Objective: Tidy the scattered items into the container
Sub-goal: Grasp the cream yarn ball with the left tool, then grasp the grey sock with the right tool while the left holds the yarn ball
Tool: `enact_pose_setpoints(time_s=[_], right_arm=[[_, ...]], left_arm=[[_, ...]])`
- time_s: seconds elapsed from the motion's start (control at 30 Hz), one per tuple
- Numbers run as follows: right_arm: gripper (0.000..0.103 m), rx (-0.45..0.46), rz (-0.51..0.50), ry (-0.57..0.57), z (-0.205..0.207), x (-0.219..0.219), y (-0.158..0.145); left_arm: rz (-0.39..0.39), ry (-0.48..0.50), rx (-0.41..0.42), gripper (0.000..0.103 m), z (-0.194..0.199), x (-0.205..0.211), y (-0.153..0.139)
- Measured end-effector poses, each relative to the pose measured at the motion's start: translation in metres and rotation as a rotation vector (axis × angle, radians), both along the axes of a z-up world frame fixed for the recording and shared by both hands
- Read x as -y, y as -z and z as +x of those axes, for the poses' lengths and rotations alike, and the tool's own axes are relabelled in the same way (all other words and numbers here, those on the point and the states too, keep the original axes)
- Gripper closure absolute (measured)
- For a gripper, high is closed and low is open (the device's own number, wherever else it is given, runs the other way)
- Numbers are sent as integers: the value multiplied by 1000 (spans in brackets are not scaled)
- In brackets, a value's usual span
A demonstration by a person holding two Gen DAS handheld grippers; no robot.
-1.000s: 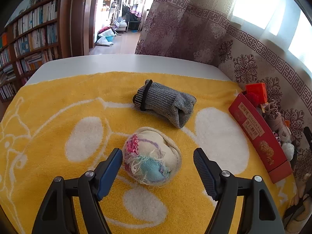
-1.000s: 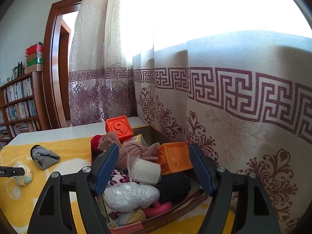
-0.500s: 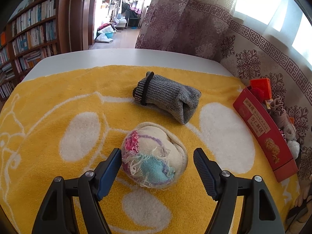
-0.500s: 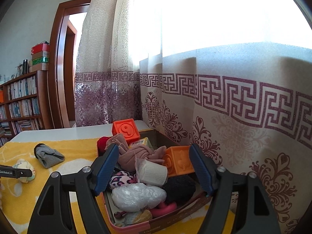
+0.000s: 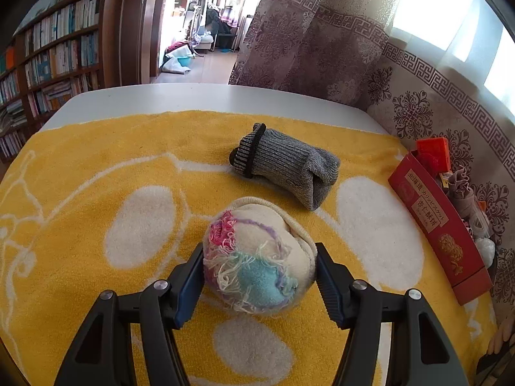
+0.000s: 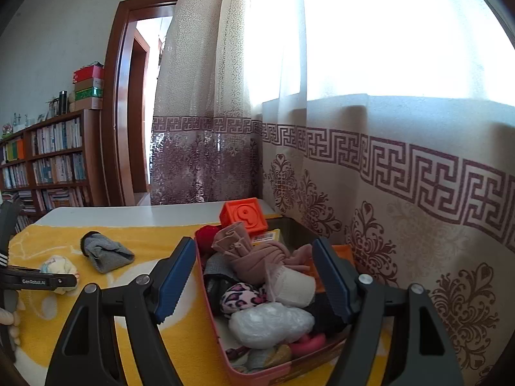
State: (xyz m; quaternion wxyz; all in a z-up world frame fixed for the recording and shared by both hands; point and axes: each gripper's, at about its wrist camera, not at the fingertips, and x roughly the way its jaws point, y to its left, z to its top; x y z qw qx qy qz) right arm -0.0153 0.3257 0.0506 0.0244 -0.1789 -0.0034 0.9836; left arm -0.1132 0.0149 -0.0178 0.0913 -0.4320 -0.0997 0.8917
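Left tongs [image 5: 259, 273] closing on the rolled sock ball [image 5: 257, 257], pads touching both flanks: squeeze centred before lifting toward the red box [image 5: 441, 228]; right tongs [image 6: 254, 276] spread, empty.

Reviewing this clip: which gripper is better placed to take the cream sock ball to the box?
Left. The left gripper is closing on the sock ball, its pads at both sides. The right gripper hangs open and empty over the full box.
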Motion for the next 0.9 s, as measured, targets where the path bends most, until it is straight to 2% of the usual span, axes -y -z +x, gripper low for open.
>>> enact_pose_setpoints(time_s=[0.1,0.47,0.63,0.9], right_arm=[[24,84,-60,-116,-18,18,2],[24,349,-100,-406,-99,100,35],[24,421,-100,-473,-131,135,53],[24,468,-10,-534,-169,177,69]], left_arm=[[7,-16,-13,38,1,5,-4],[33,-93,-56,38,2,27,-17],[51,-124,-55,38,2,38,-16],[80,-138,-31,38,0,42,-9]])
